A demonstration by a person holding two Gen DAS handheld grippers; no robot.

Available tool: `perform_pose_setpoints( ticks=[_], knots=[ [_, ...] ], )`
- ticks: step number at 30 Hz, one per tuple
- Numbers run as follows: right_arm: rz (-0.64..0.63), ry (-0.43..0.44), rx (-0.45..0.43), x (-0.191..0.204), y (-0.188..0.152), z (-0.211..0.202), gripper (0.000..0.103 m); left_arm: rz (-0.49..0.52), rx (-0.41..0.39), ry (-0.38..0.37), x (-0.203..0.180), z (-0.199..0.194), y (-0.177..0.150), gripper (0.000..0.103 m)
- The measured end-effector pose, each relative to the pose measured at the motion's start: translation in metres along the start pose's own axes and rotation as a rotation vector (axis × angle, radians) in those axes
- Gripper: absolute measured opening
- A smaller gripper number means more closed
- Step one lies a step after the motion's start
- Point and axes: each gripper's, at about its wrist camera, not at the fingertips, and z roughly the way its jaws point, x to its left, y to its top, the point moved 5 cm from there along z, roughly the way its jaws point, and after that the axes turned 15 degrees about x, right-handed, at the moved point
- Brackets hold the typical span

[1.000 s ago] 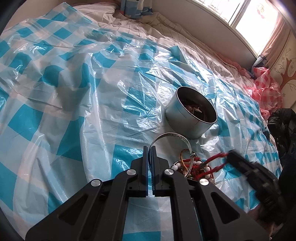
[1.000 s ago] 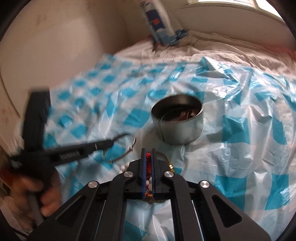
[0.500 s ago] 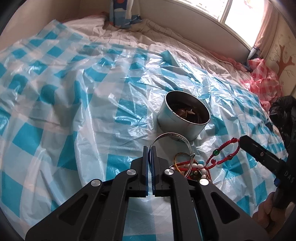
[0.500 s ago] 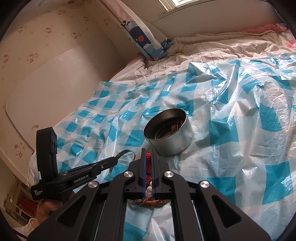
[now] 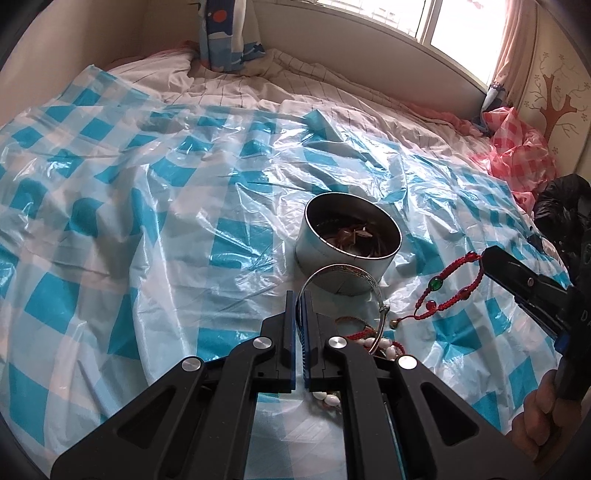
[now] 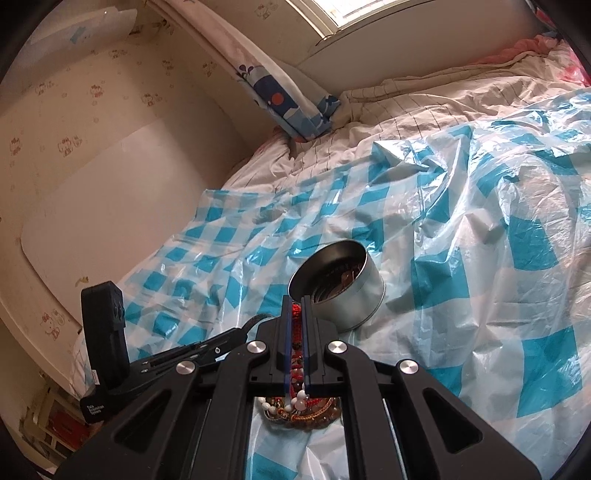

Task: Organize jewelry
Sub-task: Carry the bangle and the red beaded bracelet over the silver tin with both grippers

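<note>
A round metal tin (image 5: 351, 240) stands open on the blue-checked plastic sheet (image 5: 129, 229) with some jewelry inside; it also shows in the right wrist view (image 6: 343, 291). My left gripper (image 5: 299, 295) is shut on a silver bangle (image 5: 347, 273) and holds it up just in front of the tin. My right gripper (image 6: 294, 301) is shut on a red cord bracelet (image 5: 450, 291) with a green bead, which hangs in the air to the right of the tin. A heap of bead bracelets (image 5: 373, 343) lies on the sheet below both grippers.
The sheet covers a bed with rumpled striped bedding (image 5: 295, 85). A blue-patterned pillow (image 6: 284, 92) leans at the head. A red-checked bag (image 5: 517, 147) and a black bag (image 5: 561, 206) lie at the right edge. A window (image 5: 424, 22) is behind.
Both grippers have lifted. The red cord bracelet has come up off the heap and now hangs free. The silver bangle has risen with my left gripper towards the tin.
</note>
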Motion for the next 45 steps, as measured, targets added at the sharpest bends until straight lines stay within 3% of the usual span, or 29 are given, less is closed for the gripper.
perform_pose_setpoints(
  ticks=[20, 29, 45],
  knots=[
    [0.056, 0.05, -0.08, -0.015, 0.028, -0.004, 0.005, 0.002, -0.027, -0.017, -0.009, 0.002, 0.024, 0.002],
    [0.057, 0.06, -0.102, -0.018, 0.039, -0.003, 0.005, 0.003, -0.055, -0.022, -0.017, 0.006, 0.055, 0.002],
    [0.054, 0.076, -0.134, -0.026, 0.066, 0.004, 0.005, 0.025, -0.043, -0.02, -0.029, 0.023, 0.069, 0.002]
  ],
)
